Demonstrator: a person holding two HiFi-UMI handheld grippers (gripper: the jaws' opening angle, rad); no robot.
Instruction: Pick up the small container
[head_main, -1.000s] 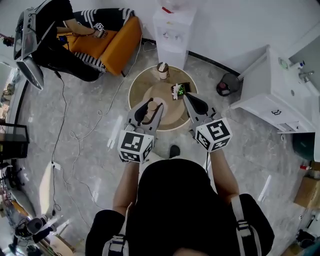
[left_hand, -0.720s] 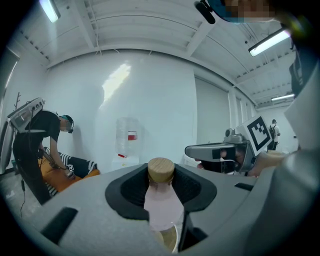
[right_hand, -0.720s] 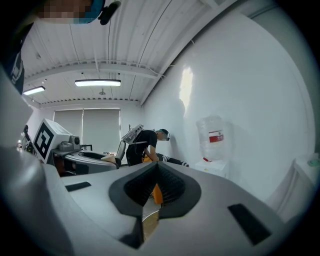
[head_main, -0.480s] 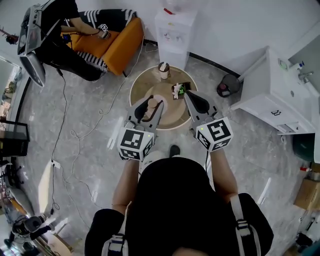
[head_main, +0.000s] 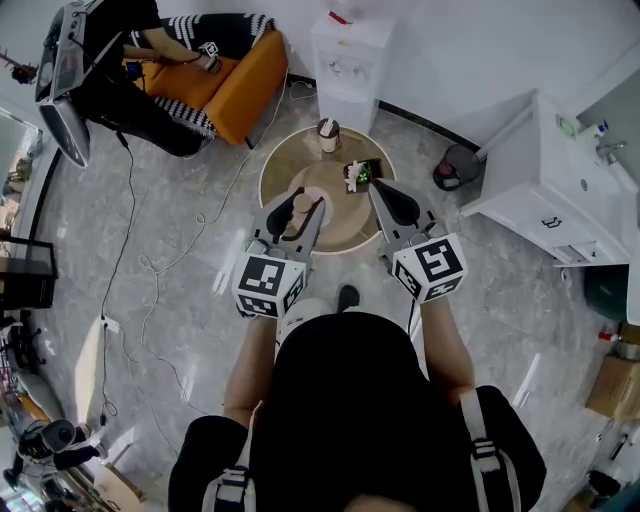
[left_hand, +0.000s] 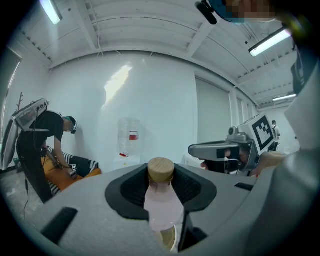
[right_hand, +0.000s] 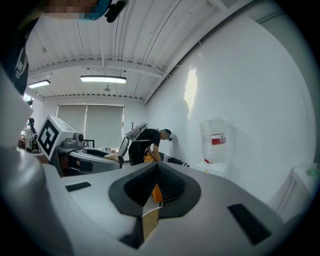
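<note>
Over round wooden desk (head_main: 280, 170), left gripper (head_main: 300, 205) fingers clamp pink wood-capped container (left_hand: 161, 202); smooth body may slip; right gripper (head_main: 383, 195) fingers closed.

My left hand-held gripper (head_main: 300, 207) is matt grey plastic with black ribbed pads (left_hand: 192, 185). The small container (left_hand: 161, 205) looks frosted pink, and its cap (left_hand: 161, 170) is pale smooth wood. The table (head_main: 280, 165) is wooden. At seven o'clock, the floor (head_main: 170, 300) is glossy stone.

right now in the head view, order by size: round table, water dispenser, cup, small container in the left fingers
1. round table
2. water dispenser
3. small container and cup: alike; container is nearer the camera, so unranked
</note>
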